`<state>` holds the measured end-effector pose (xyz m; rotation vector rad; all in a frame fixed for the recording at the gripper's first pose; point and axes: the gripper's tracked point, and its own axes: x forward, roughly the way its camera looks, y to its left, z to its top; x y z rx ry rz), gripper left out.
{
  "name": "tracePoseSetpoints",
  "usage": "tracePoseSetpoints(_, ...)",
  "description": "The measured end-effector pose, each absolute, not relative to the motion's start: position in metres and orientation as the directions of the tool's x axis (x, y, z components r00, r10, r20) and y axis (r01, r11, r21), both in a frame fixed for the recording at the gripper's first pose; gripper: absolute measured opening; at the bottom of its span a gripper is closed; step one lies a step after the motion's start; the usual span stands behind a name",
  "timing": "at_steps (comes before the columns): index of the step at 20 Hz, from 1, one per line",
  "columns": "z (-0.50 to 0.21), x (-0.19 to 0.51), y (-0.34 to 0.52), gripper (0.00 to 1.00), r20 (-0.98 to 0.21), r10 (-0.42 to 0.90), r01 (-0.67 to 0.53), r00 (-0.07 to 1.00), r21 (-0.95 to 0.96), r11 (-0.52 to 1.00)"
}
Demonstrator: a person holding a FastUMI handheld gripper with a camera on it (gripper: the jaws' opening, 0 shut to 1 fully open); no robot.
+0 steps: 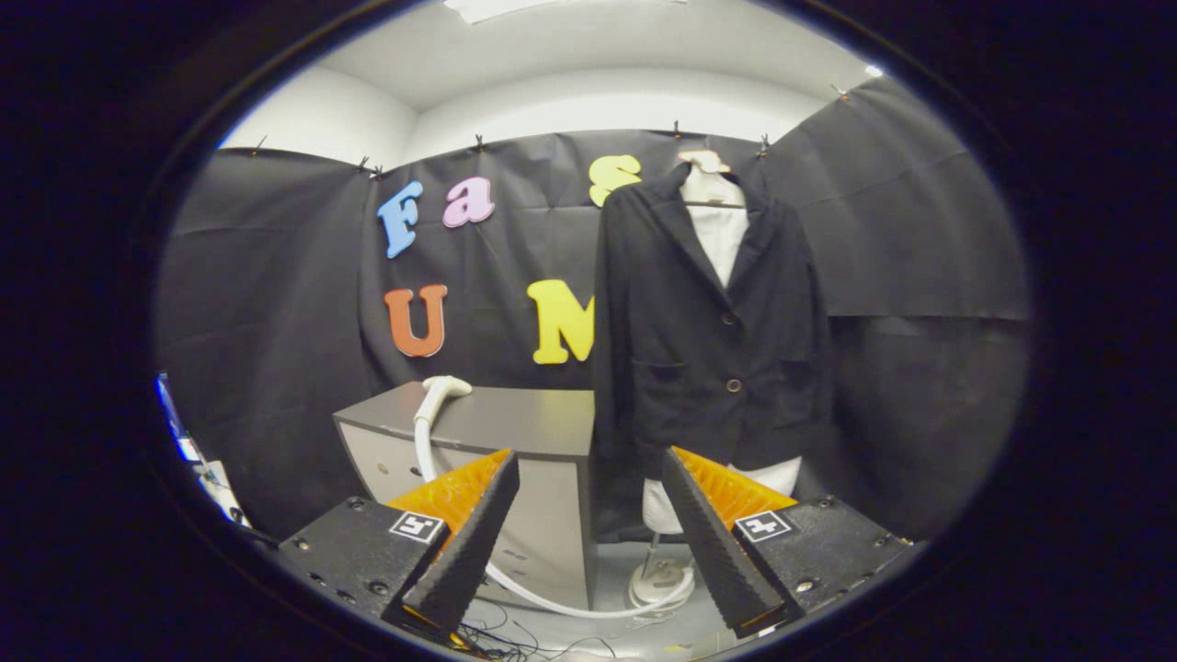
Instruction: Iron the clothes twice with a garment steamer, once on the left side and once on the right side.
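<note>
Gripper view: gripper [588,542] fingers spread wide, holding nothing; steamer head [443,388] lies on grey cabinet [515,423] ahead-left w/ hose trailing down (jacket [708,349] hangs beyond, right), so I'd approach square & clamp its handle firmly.

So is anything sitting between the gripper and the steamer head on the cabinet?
Nothing visible does. The open gripper holds nothing, and the steamer head lies on the grey cabinet beyond its fingers, with open space between. The jacket hangs off to the side.
</note>
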<state>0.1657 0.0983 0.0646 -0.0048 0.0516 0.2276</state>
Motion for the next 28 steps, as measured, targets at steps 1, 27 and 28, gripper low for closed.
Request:
tracePoseSetpoints(1,0.071,0.181,0.114,1.00,-0.055,0.255,-0.256,0.965,-0.007,0.967)
tracePoseSetpoints(27,0.008,0.431,0.422,0.98,-0.345,0.511,-0.568,0.787,-0.085,0.818)
tracePoseSetpoints(28,0.007,0.434,0.426,0.94,-0.352,0.501,-0.565,0.791,-0.103,0.819)
